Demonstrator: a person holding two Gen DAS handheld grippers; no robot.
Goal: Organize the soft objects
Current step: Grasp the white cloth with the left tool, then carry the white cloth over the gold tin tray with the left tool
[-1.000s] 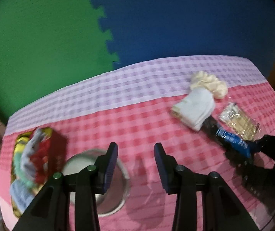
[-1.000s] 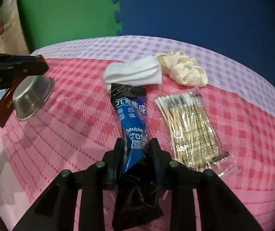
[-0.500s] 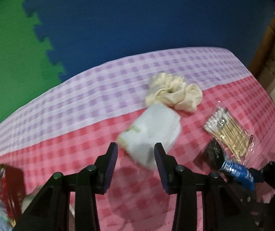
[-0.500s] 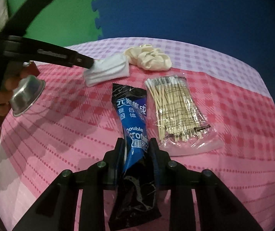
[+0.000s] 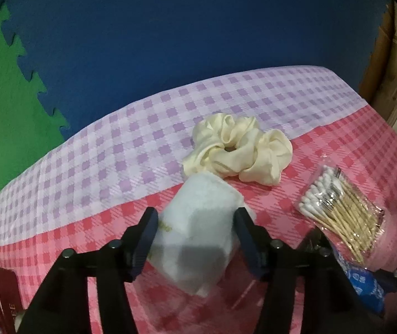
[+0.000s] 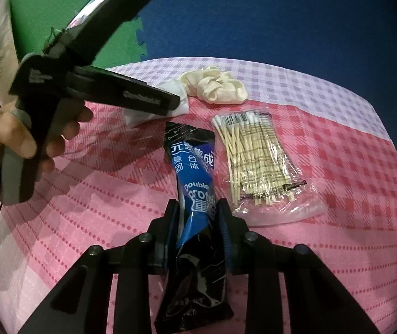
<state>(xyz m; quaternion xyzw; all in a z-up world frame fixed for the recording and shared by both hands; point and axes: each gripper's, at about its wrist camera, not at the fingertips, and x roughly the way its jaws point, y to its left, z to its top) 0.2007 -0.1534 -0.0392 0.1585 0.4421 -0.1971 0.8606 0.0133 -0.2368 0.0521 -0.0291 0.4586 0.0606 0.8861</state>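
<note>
1. The left claw [image 5: 195,231] is seen with its jaws opening. The folded white cloth [image 5: 198,222] lies between them on the table [image 5: 87,222], and the pads are not pressed on it.
2. The right claw [image 6: 197,225] is clamped on the blue packet [image 6: 195,172], whose far end rests on the table while its near end hangs below the jaws.
3. The step in hand is judged to be the pick-up of the cloth by the left claw. Next, the jaws would need to be lowered around the cloth and closed on it; a soft fold is expected to squash, so a deep bite is called for.
4. Just beyond the cloth, and touching its far edge, 1 cream scrunchie [image 5: 237,150] is seen across the seam between the pink and lilac checks.
5. To the right, 1 clear bag of cotton swabs [image 5: 343,220] lies flat, just beside the packet.
6. At the lower left edge of the left wrist view, a red box [image 5: 2,295] is partly seen; its contents cannot be made out.
7. Count: 2 claws, 1 cloth, 1 scrunchie, 1 packet, 1 bag of swabs, 1 box.
8. A person's hand [image 6: 17,139] is seen on the left claw's handle.
</note>
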